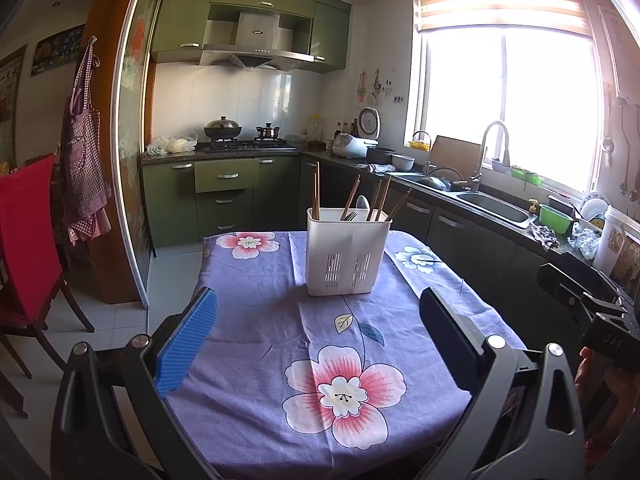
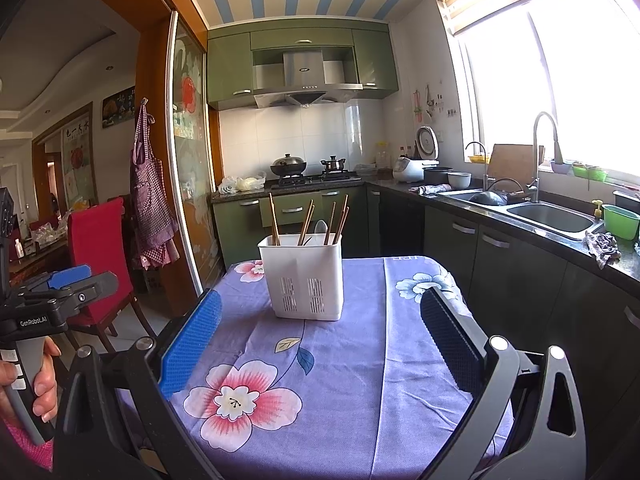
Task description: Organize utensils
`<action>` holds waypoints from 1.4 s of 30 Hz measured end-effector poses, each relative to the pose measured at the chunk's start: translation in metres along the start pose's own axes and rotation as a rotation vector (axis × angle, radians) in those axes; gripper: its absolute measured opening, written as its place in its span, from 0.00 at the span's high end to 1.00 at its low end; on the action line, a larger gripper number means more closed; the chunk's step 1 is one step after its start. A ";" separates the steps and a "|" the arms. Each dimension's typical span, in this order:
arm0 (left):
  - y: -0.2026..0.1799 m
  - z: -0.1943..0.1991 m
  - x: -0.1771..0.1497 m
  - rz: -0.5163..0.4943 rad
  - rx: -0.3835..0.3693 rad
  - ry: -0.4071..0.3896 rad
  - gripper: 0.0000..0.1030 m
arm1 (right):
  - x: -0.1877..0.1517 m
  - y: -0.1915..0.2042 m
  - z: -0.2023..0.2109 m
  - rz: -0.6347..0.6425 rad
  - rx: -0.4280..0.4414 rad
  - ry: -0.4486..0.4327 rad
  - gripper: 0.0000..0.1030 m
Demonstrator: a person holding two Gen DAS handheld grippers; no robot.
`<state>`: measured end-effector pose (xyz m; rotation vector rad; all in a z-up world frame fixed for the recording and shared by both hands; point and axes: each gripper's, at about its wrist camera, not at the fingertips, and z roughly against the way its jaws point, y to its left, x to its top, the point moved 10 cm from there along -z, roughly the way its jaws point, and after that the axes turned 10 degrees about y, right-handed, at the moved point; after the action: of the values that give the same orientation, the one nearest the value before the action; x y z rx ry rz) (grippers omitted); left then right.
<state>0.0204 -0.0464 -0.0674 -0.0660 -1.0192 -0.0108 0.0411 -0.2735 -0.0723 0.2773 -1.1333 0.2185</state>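
While both grippers are held above the near end of the table, nothing is gripped by either of them. The left gripper [image 1: 318, 336] is seen with its jaws spread wide, one finger faced with a blue ribbed pad [image 1: 186, 346] and the other with a black one. The right gripper [image 2: 320, 338] is spread wide in the same way, with empty space between its pads. A white plastic utensil holder [image 1: 348, 250], box-shaped with slotted vents low on its front wall, is placed upright on the table at 12 o'clock from each gripper, well apart from the fingers. Several brown wooden chopsticks [image 1: 316, 192] are stood in it, leaning in different directions, and a metal fork [image 1: 351, 215] and a grey spoon [image 1: 362, 202] are seen between them. The table is covered by a purple tablecloth [image 1: 256, 320], printed with big pink and white flowers and slightly wrinkled. A red chair [image 1: 28, 236] is found at 9 o'clock, and a steel sink [image 1: 494, 206] at 2 o'clock.
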 end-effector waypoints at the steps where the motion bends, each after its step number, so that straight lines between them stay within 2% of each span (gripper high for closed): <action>1: -0.001 -0.001 0.000 -0.003 0.006 0.002 0.07 | 0.000 0.000 0.000 0.001 0.001 0.001 0.05; 42: 0.003 -0.007 -0.004 0.023 0.021 0.030 0.07 | -0.013 0.002 -0.017 0.008 0.000 0.028 0.05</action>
<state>0.0247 -0.0436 -0.0745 -0.0577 -0.9881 0.0198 0.0504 -0.2666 -0.0905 0.2695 -1.1068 0.2287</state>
